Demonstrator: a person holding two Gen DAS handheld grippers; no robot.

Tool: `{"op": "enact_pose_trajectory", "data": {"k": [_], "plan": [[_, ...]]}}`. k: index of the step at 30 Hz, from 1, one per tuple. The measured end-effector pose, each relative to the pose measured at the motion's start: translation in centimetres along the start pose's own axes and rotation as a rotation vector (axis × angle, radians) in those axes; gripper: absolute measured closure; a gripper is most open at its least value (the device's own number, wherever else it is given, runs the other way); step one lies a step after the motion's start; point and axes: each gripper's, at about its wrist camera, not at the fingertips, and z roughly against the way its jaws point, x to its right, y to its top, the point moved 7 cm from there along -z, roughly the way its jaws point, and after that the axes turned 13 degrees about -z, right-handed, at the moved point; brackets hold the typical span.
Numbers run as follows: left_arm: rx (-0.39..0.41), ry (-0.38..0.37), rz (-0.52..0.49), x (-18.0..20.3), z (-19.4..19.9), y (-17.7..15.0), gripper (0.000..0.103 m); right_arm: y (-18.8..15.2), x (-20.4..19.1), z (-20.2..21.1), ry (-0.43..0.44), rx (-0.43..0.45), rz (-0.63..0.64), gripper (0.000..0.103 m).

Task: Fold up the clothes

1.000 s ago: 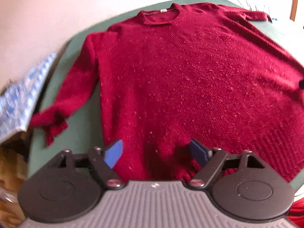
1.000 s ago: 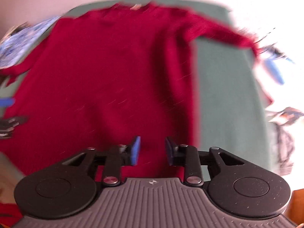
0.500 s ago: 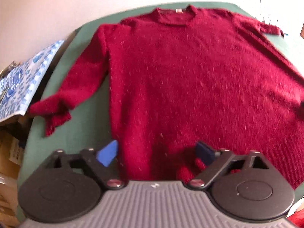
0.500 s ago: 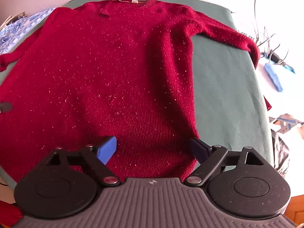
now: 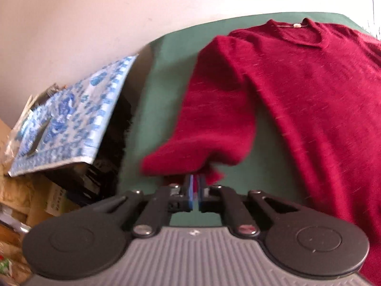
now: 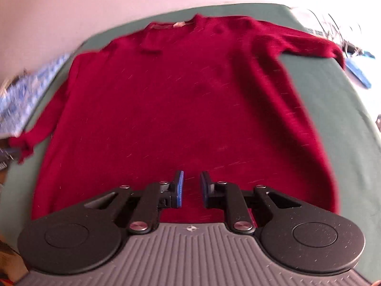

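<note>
A dark red knitted sweater [image 6: 181, 100] lies flat, neck away from me, on a green table cover [image 6: 333, 109]. In the left wrist view its left sleeve [image 5: 214, 119] runs down toward my left gripper [image 5: 195, 190], which is shut on the cuff; red knit shows between the blue pads. The sweater's body [image 5: 321, 107] fills the right of that view. My right gripper [image 6: 191, 188] hovers over the middle of the hem, its pads a narrow gap apart with nothing pinched between them. The right sleeve [image 6: 309, 43] stretches to the table's far right corner.
A blue-and-white patterned cloth [image 5: 71, 119] covers a dark box left of the table, with cardboard boxes [image 5: 35, 190] below it. A blue object [image 6: 357, 71] and some cables lie beyond the table's right edge. A pale wall stands behind.
My left gripper left the hem, moved left to the sleeve cuff and shut on it. My right gripper's fingers went from wide apart to a narrow gap over the hem.
</note>
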Motion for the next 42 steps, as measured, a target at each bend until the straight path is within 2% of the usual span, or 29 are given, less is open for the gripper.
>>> {"op": "enact_pose_trajectory", "data": {"k": [4, 5, 7, 8, 9, 13, 16, 18, 19, 21, 22, 28, 32, 34, 42], "plan": [[0.063, -0.048, -0.072, -0.5, -1.1, -0.2, 0.081, -1.2, -2.7, -1.7, -0.106, 0.02, 0.082, 0.068], [0.078, -0.061, -0.09, -0.7, -1.3, -0.2, 0.08, -1.3, -2.9, -2.0, -0.132, 0.032, 0.09, 0.067], [0.11, -0.085, -0.126, -0.9, -1.9, -0.3, 0.053, -1.3, -3.2, -2.3, -0.176, 0.05, 0.093, 0.065], [0.125, -0.097, -0.144, -1.0, -2.1, -0.4, 0.03, -1.3, -3.2, -2.4, -0.195, 0.06, 0.088, 0.062], [0.141, -0.109, -0.162, -1.1, -2.4, -0.5, 0.021, -1.2, -3.2, -2.5, -0.213, 0.068, 0.077, 0.061], [0.199, -0.139, -0.239, -1.2, -3.5, -0.2, 0.021, -1.5, -3.2, -2.8, -0.263, 0.096, 0.018, 0.055], [0.231, -0.159, -0.262, -1.2, -4.0, 0.7, 0.027, -1.8, -3.4, -2.7, -0.296, 0.116, 0.011, 0.055], [0.233, -0.173, -0.248, -1.4, -4.3, 1.2, 0.054, -1.9, -3.6, -2.8, -0.32, 0.123, 0.02, 0.055], [0.226, -0.173, -0.229, -1.8, -4.5, 1.3, 0.06, -1.9, -3.7, -2.9, -0.331, 0.125, 0.027, 0.055], [0.221, -0.172, -0.175, -3.1, -4.9, 1.9, 0.078, -1.9, -3.7, -2.9, -0.341, 0.128, 0.031, 0.055], [0.227, -0.161, -0.148, -4.1, -4.9, 2.4, 0.083, -1.9, -3.7, -2.9, -0.342, 0.128, 0.024, 0.055], [0.288, -0.051, 0.062, -13.7, -4.1, 6.5, 0.09, -1.7, -3.6, -2.9, -0.337, 0.112, 0.006, 0.055], [0.321, 0.027, 0.148, -19.3, -3.2, 8.1, 0.091, -1.7, -3.4, -3.0, -0.325, 0.107, -0.009, 0.055], [0.313, 0.059, 0.159, -20.9, -3.5, 8.5, 0.091, -1.8, -3.5, -3.0, -0.325, 0.113, -0.01, 0.055], [0.205, 0.129, 0.218, -23.4, -6.8, 8.1, 0.091, -2.1, -3.7, -3.0, -0.331, 0.138, 0.013, 0.054]]}}
